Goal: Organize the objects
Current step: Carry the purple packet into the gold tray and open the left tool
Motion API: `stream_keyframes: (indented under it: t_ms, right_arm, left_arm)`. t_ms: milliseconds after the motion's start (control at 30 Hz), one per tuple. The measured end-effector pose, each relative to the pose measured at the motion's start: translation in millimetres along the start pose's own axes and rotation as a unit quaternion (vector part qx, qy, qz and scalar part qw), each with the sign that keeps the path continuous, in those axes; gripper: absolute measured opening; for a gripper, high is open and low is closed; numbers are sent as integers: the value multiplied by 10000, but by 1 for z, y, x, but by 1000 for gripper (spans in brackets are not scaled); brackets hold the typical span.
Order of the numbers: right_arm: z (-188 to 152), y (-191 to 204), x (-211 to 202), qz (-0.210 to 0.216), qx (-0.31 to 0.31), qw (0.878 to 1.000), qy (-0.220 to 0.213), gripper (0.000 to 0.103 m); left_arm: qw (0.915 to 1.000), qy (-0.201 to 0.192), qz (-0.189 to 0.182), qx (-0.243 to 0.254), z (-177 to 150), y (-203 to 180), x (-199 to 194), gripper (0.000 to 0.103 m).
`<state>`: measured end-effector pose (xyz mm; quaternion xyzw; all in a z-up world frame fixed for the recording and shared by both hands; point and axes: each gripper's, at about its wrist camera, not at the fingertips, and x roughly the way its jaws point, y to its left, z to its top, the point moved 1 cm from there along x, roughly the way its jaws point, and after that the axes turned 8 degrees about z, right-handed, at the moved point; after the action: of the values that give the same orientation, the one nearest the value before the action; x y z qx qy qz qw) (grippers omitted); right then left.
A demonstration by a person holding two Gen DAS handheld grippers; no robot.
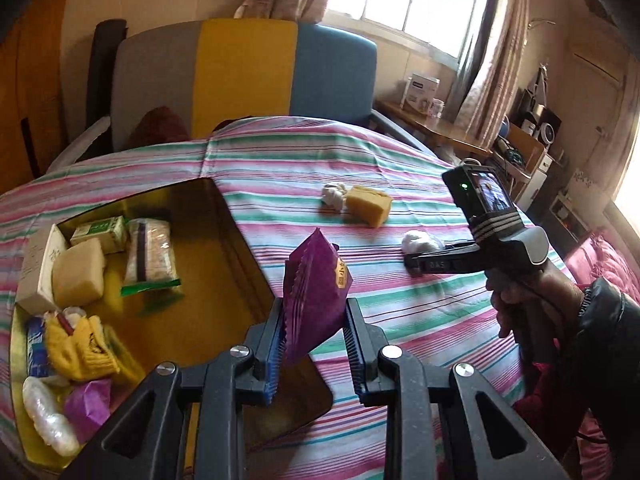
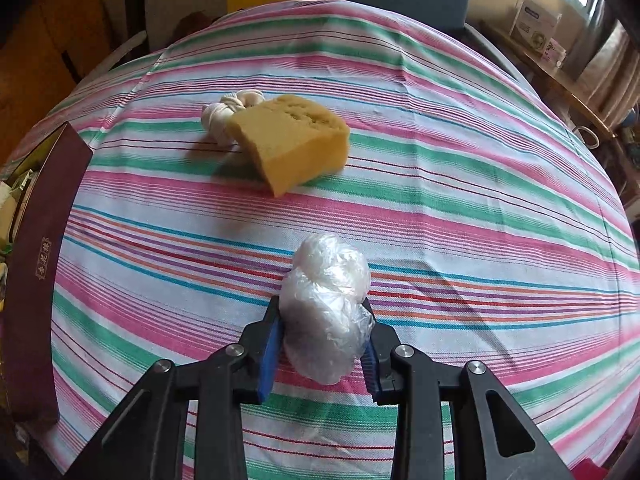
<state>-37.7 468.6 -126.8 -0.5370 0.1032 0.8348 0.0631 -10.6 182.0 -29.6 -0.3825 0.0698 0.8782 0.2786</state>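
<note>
While your left gripper (image 1: 314,344) pinches the purple packet (image 1: 316,292) beside the box (image 1: 224,216), your right gripper (image 2: 322,344) clamps the plastic wad (image 2: 326,308) on the tablecloth (image 2: 480,220); next: carry both over the box & release.

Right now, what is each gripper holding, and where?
Left gripper: purple foil snack packet, pinched near its lower end. Right gripper: crumpled clear plastic bag bundle, clamped across its lower half.

Left tongs (image 1: 314,344) tilt downward, blue pads clamped on what they carry. Right tongs (image 2: 322,344) point steeply down, pads pinched tight too. The right hand (image 1: 520,304) wraps the grip, dark sleeve at the wrist; the left hand itself seems out of view.
</note>
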Motion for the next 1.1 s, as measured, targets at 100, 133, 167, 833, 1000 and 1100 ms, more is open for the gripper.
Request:
stream_keyframes:
  t_ms: [100,133,167,833,1000,1100]
  right_arm:
    - [1,3,1,-77,-61,10000,1,35]
    - [1,4,1,-95,-82,9999,0,35]
    - [1,4,1,-104,-99,9999,-1,35]
    - [2,4,-2,-227,-243,9994,3,35]
    - [2,3,-2,-231,-233,9995,7,35]
    - [2,3,-2,-229,-232,9995,6,35]
  left_arm:
    - [9998,21,93,-202,-2,23,-6,27]
    - [9994,21,139,-305,-3,34,-10,27]
    - [9990,11,179,-404,-3,43,-13,27]
    - [9925,896,424,-717,-60,109,-6,27]
    - [9879,1118,602,-893,-69,119,1,29]
    - [9881,1056,674,-888,-68,119,-3,32]
